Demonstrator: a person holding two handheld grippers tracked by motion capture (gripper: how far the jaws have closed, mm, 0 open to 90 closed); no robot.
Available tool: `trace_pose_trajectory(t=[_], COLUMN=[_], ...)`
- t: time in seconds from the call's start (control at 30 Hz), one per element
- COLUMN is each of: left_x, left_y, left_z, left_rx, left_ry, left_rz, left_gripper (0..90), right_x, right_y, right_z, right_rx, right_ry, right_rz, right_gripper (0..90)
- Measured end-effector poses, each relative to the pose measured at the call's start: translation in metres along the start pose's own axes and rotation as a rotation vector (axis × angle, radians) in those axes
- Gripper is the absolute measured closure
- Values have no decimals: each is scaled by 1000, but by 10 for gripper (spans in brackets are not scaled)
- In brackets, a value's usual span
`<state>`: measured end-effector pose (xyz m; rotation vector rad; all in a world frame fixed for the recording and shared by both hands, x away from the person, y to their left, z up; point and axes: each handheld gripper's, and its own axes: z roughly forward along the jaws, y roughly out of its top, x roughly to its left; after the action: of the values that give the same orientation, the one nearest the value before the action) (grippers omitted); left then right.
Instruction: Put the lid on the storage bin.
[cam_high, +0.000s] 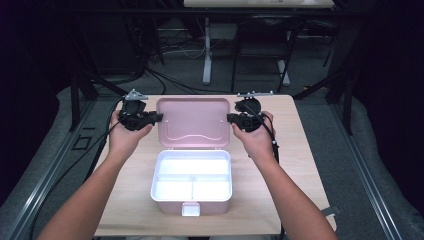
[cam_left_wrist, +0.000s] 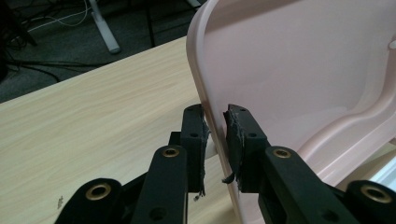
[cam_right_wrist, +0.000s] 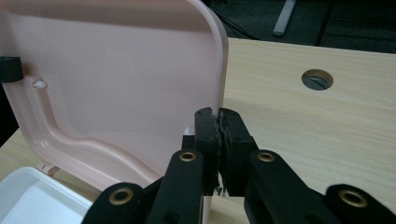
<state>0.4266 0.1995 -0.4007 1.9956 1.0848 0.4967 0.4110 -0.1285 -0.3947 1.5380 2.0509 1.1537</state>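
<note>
Both forearms reach in from the near edge, spread apart. The left gripper (cam_high: 156, 117) points inward toward the right, its jaws standing a little apart around a thin edge without pressing it. The right gripper (cam_high: 230, 118) points inward toward the left, jaws clamped tight together.

The pink lid (cam_high: 193, 122) stands open behind the white compartmented box (cam_high: 191, 182) on the table.

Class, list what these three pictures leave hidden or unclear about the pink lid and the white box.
- High view: box compartments washed out by glare.
- Left claw view: lid cut off by the right edge; its outer face turned away.
- Right claw view: lid rim hidden between the jaws.
</note>
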Motion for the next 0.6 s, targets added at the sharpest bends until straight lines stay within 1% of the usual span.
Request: trace_pose_trajectory(t=[0.3, 0.37, 0.4, 0.47, 0.5, 0.53, 0.6], left_x=[-1, -1, -1, -1, -1, -1, -1], left_y=[0, 0, 0, 0, 0, 0, -1], left_z=[-1, -1, -2, -2, -2, -2, -2], left_rx=[-7, -9, -8, -8, -9, -10, -14], left_ry=[4, 4, 0, -1, 0, 0, -1], left_rz=[0, -2, -3, -4, -4, -3, 0], left_gripper=[781, 783, 783, 783, 783, 782, 781], right_x=[-1, -3, -5, -7, -6, -6, -5], right_y=[1, 2, 3, 5, 5, 6, 5], right_z=[0, 2, 3, 4, 5, 3, 3], right_rx=[-6, -21, -35, -39, -40, -23, -32], right_ry=[5, 16, 29, 41, 40, 32, 30], right_rz=[1, 5, 18, 40, 42, 35, 29], right_gripper=[860, 849, 847, 846, 846, 845, 845])
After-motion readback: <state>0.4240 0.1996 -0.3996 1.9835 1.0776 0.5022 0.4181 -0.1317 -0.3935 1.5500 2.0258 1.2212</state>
